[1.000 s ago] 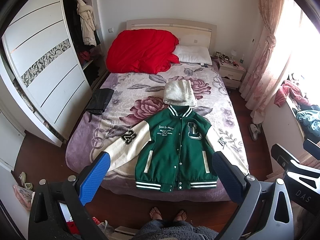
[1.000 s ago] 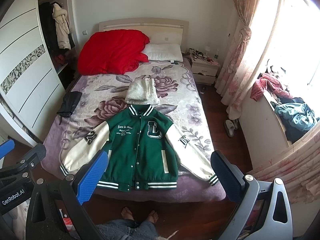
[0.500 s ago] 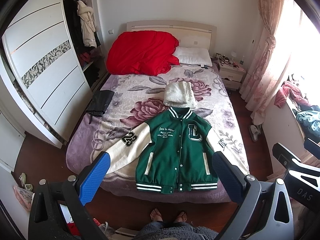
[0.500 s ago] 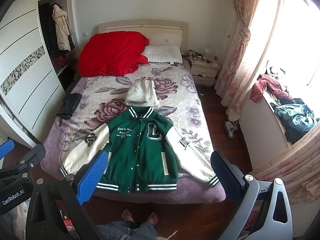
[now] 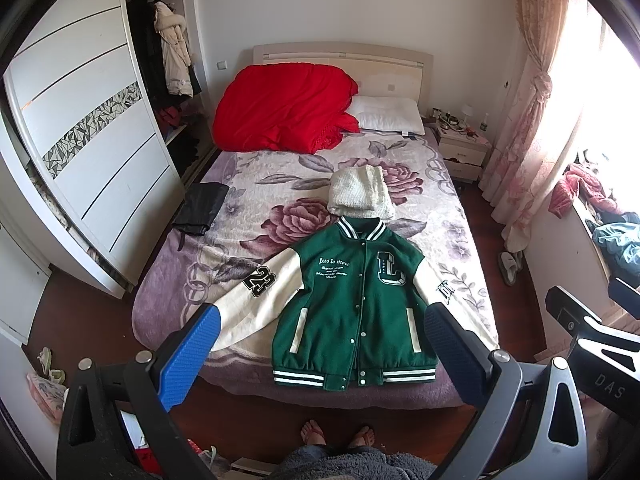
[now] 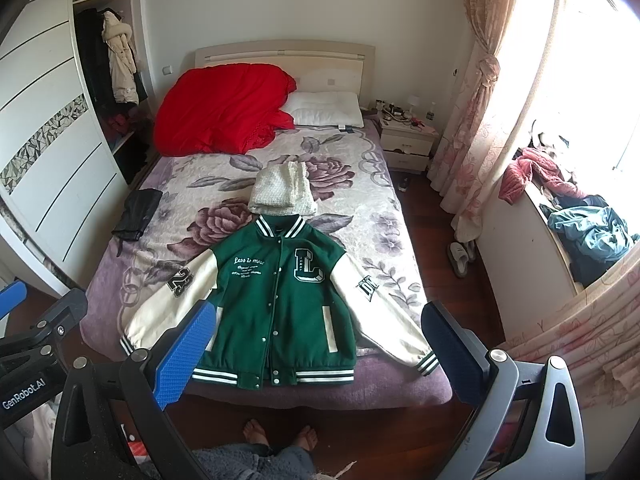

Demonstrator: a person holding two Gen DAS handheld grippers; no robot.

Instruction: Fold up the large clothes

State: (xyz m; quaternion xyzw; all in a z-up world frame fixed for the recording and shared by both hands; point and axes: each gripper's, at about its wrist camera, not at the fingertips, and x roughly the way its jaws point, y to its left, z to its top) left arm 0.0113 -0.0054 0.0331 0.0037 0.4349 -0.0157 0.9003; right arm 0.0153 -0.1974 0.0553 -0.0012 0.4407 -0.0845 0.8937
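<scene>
Both the left gripper (image 5: 318, 340) and right gripper (image 6: 316, 338) are hanging wide and empty above the foot of the bed (image 5: 192, 280), where the jacket (image 5: 356, 312) is lying flat, sleeves spread, so probably pinching a sleeve cuff (image 6: 426, 362) first.

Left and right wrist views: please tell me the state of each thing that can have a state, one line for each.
Green jacket: spread flat on the bed, snapped shut, sleeves out, not folded.
Cream knit: folded, beyond the jacket collar.
Black garment: folded, at the bed edge.
Red quilt: bunched at the headboard.
Wardrobe door: slid partly open.
Curtain: tied back.
Left tongs: open, empty.
Right tongs: open, empty.
</scene>
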